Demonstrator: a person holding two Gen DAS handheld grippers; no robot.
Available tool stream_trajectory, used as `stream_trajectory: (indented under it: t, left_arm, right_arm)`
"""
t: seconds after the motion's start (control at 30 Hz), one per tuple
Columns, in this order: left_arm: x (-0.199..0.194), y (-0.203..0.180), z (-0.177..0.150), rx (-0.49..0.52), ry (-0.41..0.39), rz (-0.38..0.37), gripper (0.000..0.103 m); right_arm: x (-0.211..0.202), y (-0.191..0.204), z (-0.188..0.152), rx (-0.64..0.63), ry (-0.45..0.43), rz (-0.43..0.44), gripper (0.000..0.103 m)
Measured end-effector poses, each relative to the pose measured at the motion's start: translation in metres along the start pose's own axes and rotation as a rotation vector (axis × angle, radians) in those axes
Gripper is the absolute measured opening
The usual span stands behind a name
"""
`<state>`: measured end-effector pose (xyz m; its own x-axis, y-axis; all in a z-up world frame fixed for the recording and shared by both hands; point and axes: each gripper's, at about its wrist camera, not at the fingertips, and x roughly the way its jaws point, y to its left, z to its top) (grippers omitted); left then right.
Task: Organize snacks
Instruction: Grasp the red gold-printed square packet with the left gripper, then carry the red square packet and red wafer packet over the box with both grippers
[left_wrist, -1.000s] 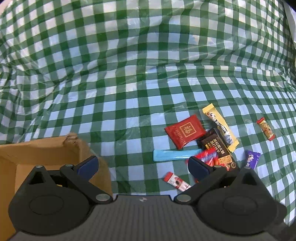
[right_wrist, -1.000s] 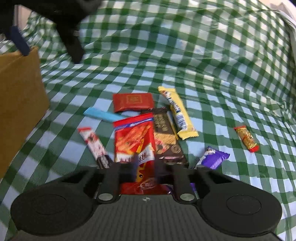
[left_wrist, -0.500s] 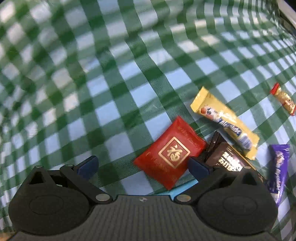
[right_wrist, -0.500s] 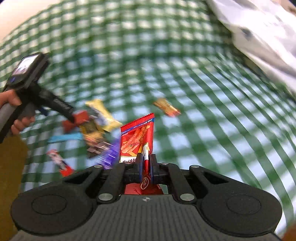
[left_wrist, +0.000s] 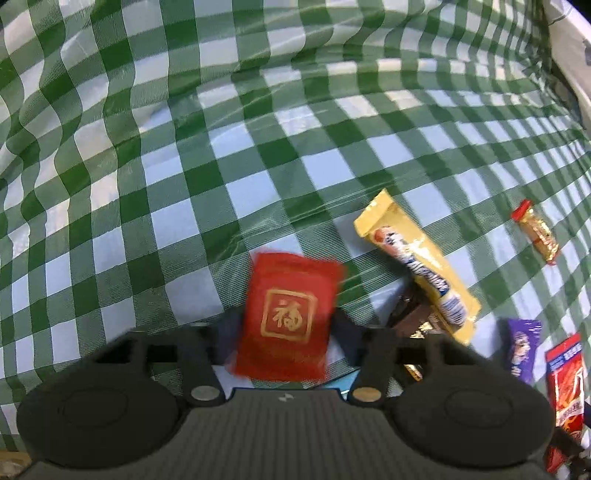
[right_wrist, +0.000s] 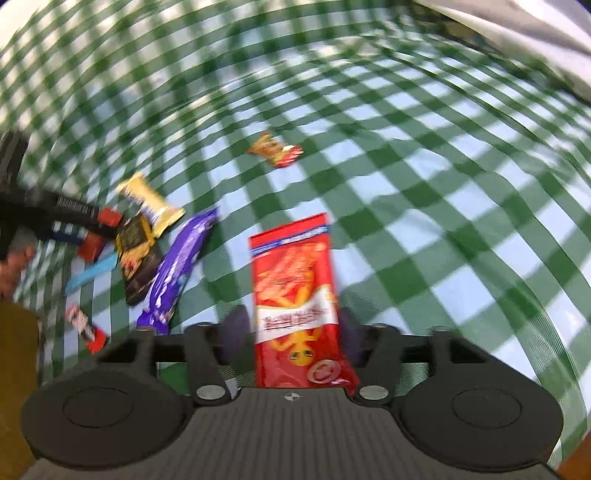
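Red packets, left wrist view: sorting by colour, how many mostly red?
2: a square red packet at low centre, a long red bag at the right edge. Others may be hidden.

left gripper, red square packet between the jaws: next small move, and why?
Probably finish closing on the red square packet, then lift. The left gripper has just been closing; its jaws flank the packet's side edges, but the frame is too blurred to confirm a firm pinch. The brown bar lies close alongside, so lift straight up.
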<state>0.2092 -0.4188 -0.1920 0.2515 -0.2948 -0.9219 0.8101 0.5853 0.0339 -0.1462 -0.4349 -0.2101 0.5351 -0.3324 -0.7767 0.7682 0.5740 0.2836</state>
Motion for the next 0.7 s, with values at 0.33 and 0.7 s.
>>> stream_trajectory:
  t: [0.33, 0.7]
  left_arm:
    - [-0.058, 0.014, -0.015, -0.111, -0.084, -0.024, 0.044]
    - [-0.252, 0.029, -0.114, -0.169, -0.351, -0.086, 0.045]
  right_arm:
    - [-0.004, 0.048, -0.016, -0.318, -0.076, -0.166, 0.03]
    - [-0.116, 0.11, -0.01, -0.327, -0.225, -0.064, 0.026]
